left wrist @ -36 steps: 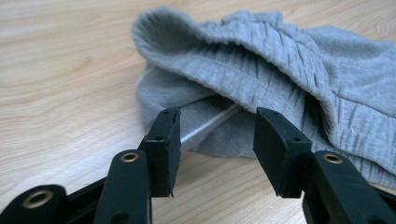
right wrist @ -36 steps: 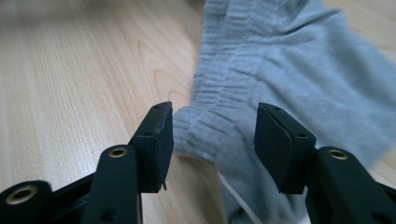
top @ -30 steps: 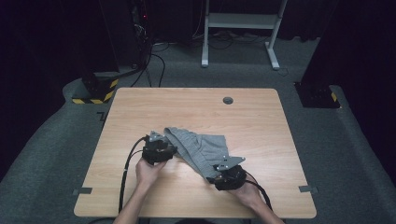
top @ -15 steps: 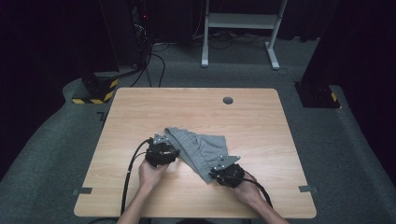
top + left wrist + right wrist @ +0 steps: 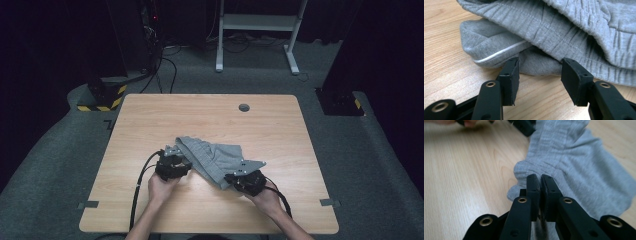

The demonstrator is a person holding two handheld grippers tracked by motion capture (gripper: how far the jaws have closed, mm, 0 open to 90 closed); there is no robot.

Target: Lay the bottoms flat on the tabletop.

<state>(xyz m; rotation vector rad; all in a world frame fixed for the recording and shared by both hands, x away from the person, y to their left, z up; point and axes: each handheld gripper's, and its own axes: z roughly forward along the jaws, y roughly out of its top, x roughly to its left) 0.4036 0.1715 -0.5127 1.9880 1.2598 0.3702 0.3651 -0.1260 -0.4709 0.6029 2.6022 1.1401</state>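
**Grey garment pinched at one end, other end waiting**

Low in the frame of the high view, two forearms coming up from the bottom edge. At lower centre-right, right gripper [image 5: 239, 179] pressed together on a fold of the grey garment [image 5: 212, 157], jaws just closed with cloth between them; in the right gripper view the pads [image 5: 533, 185] nearly meet, fabric bunched between, likely to lift that corner. At lower centre-left, left gripper [image 5: 175, 159] spread about halfway, tips at the garment's edge beside a white-piped hem [image 5: 499, 51], nothing squeezed yet; probably poised to take the opposite end so the piece can be stretched or folded. Garment crumpled across the middle of the wooden table [image 5: 150, 115], between the two tools. Farther up, a small round grommet [image 5: 244, 107] near the table's top edge; beyond it, a white stand [image 5: 257, 22] on grey carpet.
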